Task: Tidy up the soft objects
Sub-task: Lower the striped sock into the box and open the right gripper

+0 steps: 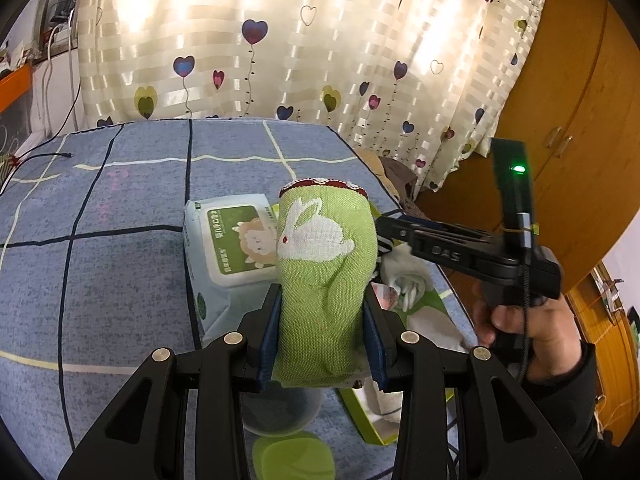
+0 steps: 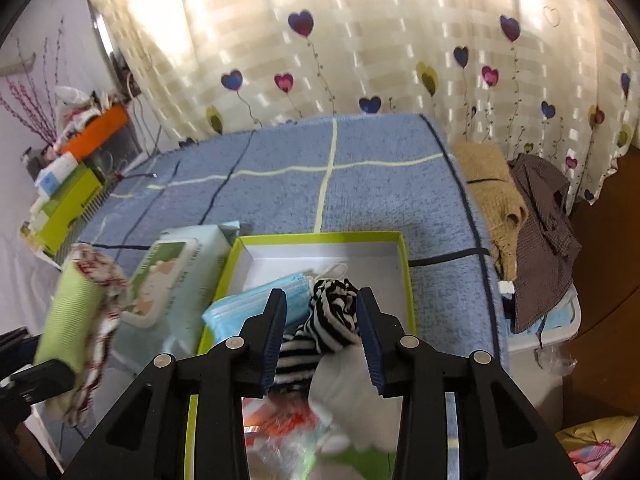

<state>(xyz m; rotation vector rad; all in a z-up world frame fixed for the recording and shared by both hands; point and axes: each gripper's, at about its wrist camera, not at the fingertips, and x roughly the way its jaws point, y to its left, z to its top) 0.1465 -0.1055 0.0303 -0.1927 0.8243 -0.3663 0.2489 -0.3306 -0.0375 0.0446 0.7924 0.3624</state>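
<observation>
Left wrist, grip: the left hand-held gripper (image 1: 322, 336) is clamped on the green rabbit pouch (image 1: 326, 276), both blue pads pressed into its lower sides, pouch standing upright above the bed.
Left wrist, where things sit: the wet-wipes pack (image 1: 228, 240) lies just left of the pouch and behind it; the lime-edged box (image 1: 370, 420) shows below and right of the pouch, white cloth inside.
Left wrist, risk: that pouch is soft and top-heavy in the pads. I judge it could sag or slide out if the squeeze eases, and drop outside the box.
Left wrist, crowding: the right hand-held gripper (image 1: 382, 236) pokes in right beside the pouch, so a bump between the two tools looks possible.
Right wrist, grip: its jaws stand apart, the striped sock (image 2: 332, 320) lying between them. No pad presses on it.
Right wrist, where it sits: the sock rests in the box (image 2: 406, 256), against the blue face masks (image 2: 260, 304) on its left.
Right wrist, risk: the loose fabric could snag a pad and be pulled back out.
Surface: a blue bed cover (image 2: 380, 184) with a pale and dark grid, soft, so the box may tip under a push.
Room: heart-print curtain (image 2: 360, 40) behind the box, clothes heaped to its right, wooden wardrobe (image 1: 568, 100) beyond.
</observation>
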